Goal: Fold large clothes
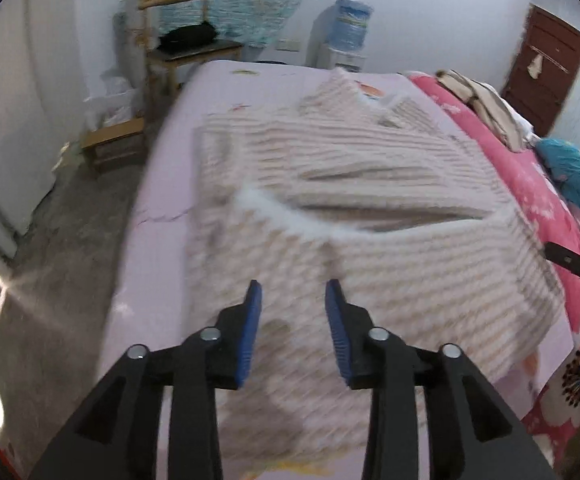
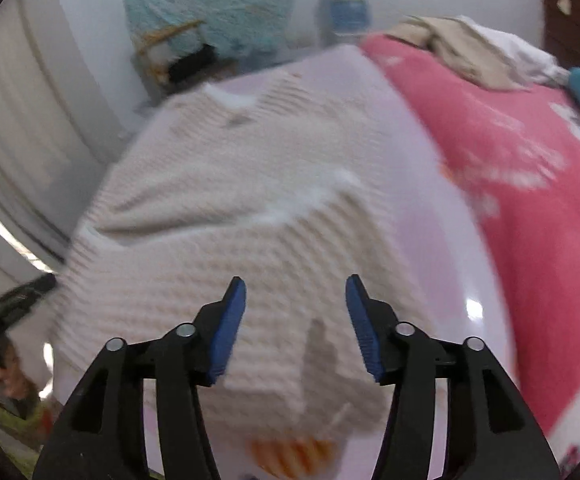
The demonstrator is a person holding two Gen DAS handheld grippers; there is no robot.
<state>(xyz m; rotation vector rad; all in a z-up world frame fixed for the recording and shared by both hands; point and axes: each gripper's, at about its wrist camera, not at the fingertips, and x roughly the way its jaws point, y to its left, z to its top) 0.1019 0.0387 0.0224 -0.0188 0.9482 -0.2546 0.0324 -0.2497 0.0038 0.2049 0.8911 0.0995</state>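
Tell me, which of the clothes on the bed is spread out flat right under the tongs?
The cream ribbed sweater, spread on the lilac sheet. The beige and white clothes and the teal garment lie bunched farther off on the pink blanket.

Soft daylight, motion blur, fisheye warp

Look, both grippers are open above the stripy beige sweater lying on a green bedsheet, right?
Not quite: the bedsheet is pale lilac, not green, as the left wrist view shows. The rest holds: left gripper and right gripper are open above the stripy beige sweater.
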